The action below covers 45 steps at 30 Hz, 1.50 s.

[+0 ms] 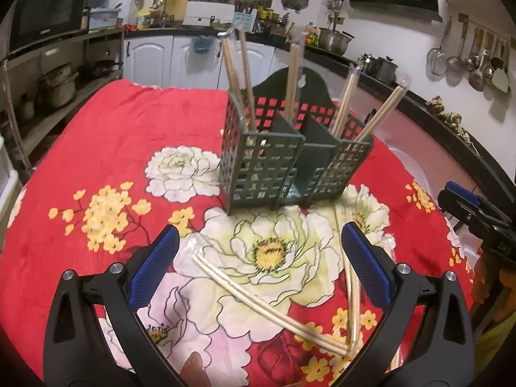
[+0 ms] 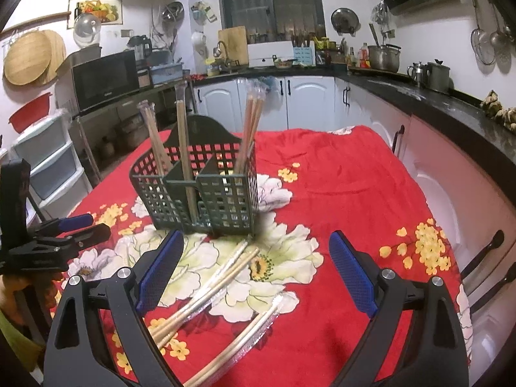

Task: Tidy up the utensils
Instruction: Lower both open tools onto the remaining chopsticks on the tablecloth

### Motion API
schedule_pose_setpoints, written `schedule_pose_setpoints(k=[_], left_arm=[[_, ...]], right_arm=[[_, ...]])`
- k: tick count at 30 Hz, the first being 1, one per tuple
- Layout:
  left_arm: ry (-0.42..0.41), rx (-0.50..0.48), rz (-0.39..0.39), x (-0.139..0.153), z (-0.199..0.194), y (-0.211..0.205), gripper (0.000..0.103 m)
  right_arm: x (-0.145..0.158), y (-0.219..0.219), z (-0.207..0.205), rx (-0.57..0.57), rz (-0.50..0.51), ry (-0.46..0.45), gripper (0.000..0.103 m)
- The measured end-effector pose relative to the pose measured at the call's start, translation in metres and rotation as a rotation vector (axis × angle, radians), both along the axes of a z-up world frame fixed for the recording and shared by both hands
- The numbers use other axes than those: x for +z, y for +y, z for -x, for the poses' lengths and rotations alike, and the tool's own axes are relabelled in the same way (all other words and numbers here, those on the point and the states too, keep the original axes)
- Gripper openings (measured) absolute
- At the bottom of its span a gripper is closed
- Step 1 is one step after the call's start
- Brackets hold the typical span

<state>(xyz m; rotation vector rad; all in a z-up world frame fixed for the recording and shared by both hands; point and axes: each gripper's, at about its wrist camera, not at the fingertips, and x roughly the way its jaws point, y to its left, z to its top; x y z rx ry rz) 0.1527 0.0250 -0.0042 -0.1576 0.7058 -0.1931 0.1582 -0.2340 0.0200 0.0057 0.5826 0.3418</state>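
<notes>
On the table: a red floral cloth (image 1: 106, 129) covers it.
Holder: a dark green slotted utensil basket (image 1: 258, 167) stands upright mid-table, split into compartments.
Stored chopsticks: wrapped pairs (image 2: 250, 129) lean upright in the basket's compartments.
Loose chopsticks: wrapped pairs (image 2: 209, 287) lie crossed on the cloth just in front of the basket, one (image 1: 258, 300) between the left fingers' span.
Left gripper (image 1: 258, 271): jaws spread wide, holding nothing, above the loose pairs.
Right gripper (image 2: 256, 271): jaws wide apart too, empty, beside the left one.
</notes>
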Motion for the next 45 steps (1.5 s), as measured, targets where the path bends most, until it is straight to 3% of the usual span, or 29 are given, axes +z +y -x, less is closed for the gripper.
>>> schedule_pose_setpoints(k=[21,29,37,45], left_arm=[[0.16,0.012,0.05,-0.047,-0.007,0.011,0.092],[0.235,0.042,0.096,-0.063,-0.021,0.023,0.078],[0.253,0.07,0.081,-0.067,-0.039,0.028,0.067],[0.255,0.079,0.048,-0.068,-0.047,0.027,0.066]], right_arm=[[-0.036,0.032,-0.03,0.046,0.068,0.131,0.075],[-0.055,0.038,-0.055,0.028,0.091,0.203,0.066],[-0.074,0.031,-0.088,-0.031,0.029,0.323,0.053],[-0.087,0.033,-0.106,-0.063,-0.002,0.385,0.047]])
